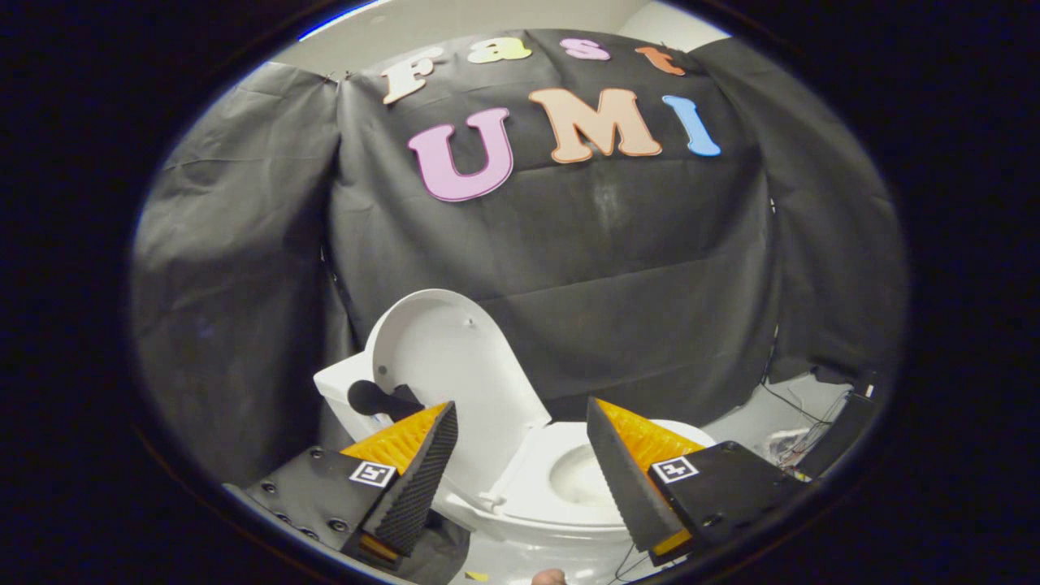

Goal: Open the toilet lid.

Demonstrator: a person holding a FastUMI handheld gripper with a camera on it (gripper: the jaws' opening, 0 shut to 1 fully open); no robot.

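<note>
Lid (443, 357) stands raised against the tank (337, 390), the seat (528, 487) and bowl (581, 475) exposed between the fingers of the hand-held gripper (520, 475), which is spread wide and holds nothing. The job looks done; draw straight back, touching nothing.

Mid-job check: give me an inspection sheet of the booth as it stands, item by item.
Surface: pale floor beside the toilet, partly visible.
Job's things: toilet lid is raised, leaning back toward the tank; seat is down and the bowl is exposed.
Clutter: a dark rounded object beside the lid, identity unclear.
Grippers: gripper open, fingers spread apart, touching nothing; lid and bowl lie between and beyond them.
Cables: thin wires on the floor beyond the toilet, beside a dark box.
Surroundings: black cloth wall behind the toilet.
</note>
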